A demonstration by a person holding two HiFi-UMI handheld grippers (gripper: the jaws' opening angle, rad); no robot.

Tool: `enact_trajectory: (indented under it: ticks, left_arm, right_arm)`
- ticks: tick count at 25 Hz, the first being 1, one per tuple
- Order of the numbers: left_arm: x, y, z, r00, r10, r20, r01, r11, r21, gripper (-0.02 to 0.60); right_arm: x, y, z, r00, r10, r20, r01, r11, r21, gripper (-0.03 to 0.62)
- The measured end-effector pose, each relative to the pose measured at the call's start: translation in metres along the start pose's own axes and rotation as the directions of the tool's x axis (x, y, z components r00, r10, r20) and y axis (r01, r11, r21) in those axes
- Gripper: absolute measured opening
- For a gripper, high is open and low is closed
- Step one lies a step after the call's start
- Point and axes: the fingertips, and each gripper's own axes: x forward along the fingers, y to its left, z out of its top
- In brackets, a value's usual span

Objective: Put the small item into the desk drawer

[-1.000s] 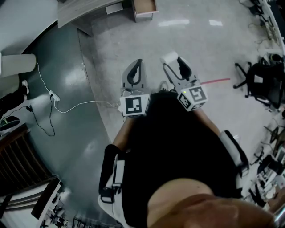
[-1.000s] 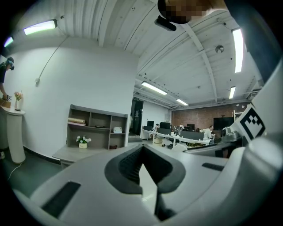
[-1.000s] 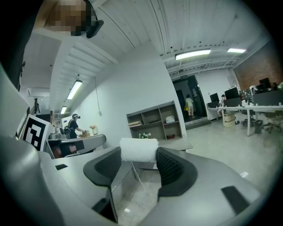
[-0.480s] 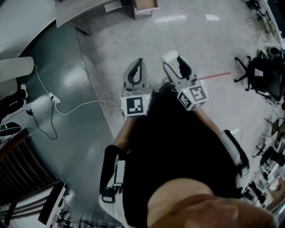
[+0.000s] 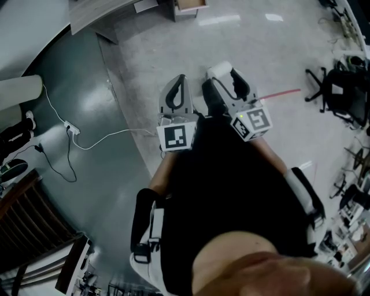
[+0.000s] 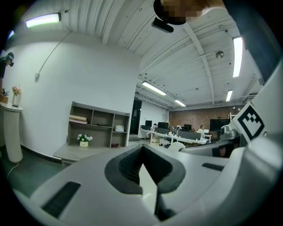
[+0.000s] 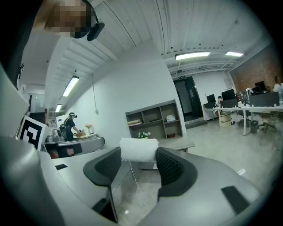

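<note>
My right gripper (image 5: 222,81) is shut on a small white roll-shaped item (image 5: 218,70), held in front of the person's body above the pale floor. In the right gripper view the white item (image 7: 138,149) sits crosswise between the two dark pads (image 7: 108,165) of the right gripper (image 7: 138,161). My left gripper (image 5: 176,95) is beside it, shut with nothing in it; its jaws meet in the left gripper view (image 6: 142,164). The grey desk (image 5: 104,11) and an open drawer with a brown inside (image 5: 189,5) lie far ahead at the top edge.
A white cable and power strip (image 5: 67,125) lie on the dark floor at left. Black office chairs (image 5: 338,101) stand at right, near a red floor line (image 5: 283,92). A shelf unit (image 6: 95,128) stands behind the desk. A person (image 7: 70,125) works at a counter.
The right gripper has edged forward and turned a little with the white item in it. The left gripper has stayed almost still.
</note>
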Motion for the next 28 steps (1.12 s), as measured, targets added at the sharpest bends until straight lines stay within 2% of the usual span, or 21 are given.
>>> enact_trajectory:
  ticks: [13,28]
  left_arm:
    - [0.071,0.013,0.004,1.000,0.009,-0.015,-0.009,1.000,-0.012,-0.005]
    - [0.211,0.027,0.028,0.999,0.022,-0.034,-0.021,1.000,0.010,-0.005]
  right_arm:
    - [0.051,-0.051,0.016,1.000,0.001,0.001,-0.001,1.000,0.012,0.250]
    - [0.145,-0.144,0.064,0.999,0.032,-0.008,-0.031,0.999,0.017,0.250]
